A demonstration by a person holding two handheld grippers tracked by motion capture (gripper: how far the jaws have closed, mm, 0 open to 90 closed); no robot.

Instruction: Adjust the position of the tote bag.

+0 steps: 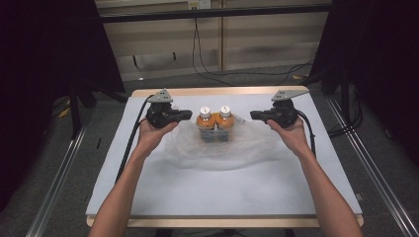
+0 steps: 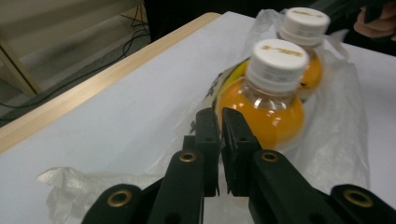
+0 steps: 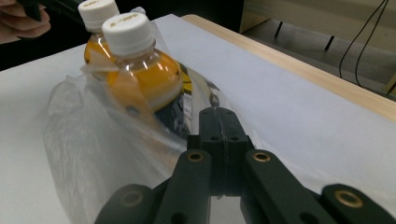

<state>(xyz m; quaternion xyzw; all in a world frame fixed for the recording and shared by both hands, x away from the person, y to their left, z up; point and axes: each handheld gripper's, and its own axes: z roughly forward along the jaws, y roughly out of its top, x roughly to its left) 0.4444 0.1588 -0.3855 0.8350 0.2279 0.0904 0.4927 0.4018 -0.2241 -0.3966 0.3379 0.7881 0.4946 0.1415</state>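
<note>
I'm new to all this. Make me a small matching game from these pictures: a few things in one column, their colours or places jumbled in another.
Things:
1. bottle caps
2. drink in the bottles
3. plastic bag
4. table edge

Descriptions:
A. clear and crinkled, around the bottles
B. pale wood
C. white
D. orange

Pairs: 1-C, 2-D, 3-A, 4-B

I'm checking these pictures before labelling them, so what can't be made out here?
- Bottle labels: the wrinkled clear bag blurs them in both gripper views; too small in the high view.
- Whether the left gripper or right gripper pinches plastic: the jaws hide it.
- Bases of the bottles: bag covers them.
</note>
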